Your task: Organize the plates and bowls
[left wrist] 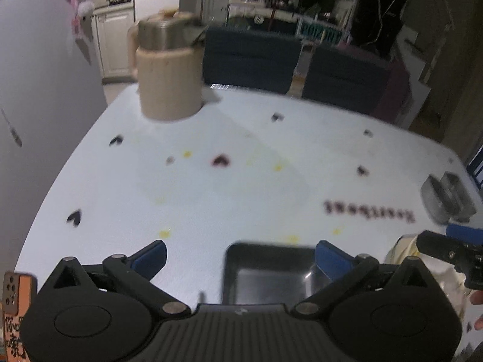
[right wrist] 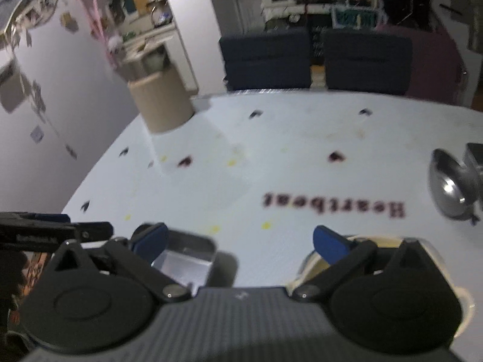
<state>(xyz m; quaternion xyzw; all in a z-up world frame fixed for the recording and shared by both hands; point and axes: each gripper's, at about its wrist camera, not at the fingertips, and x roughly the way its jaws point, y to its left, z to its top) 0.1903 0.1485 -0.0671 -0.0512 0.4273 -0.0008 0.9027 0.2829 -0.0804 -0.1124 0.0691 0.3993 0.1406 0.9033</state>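
Note:
A square metal tray (left wrist: 268,274) lies on the white table near the front edge, under my left gripper (left wrist: 241,256), which is open and empty above it. The tray also shows in the right wrist view (right wrist: 187,259), low and left. My right gripper (right wrist: 238,241) is open and empty, with a cream round dish (right wrist: 389,242) partly hidden under its right finger. The dish also shows in the left wrist view (left wrist: 404,249). A shiny metal bowl (right wrist: 449,187) lies at the table's right side; in the left wrist view (left wrist: 434,199) it sits far right.
A beige kettle-like jug (left wrist: 169,69) stands at the table's back left, also in the right wrist view (right wrist: 160,102). Two dark chairs (left wrist: 250,57) stand behind the table. A wall runs along the left. The tablecloth (right wrist: 271,157) has heart prints and lettering.

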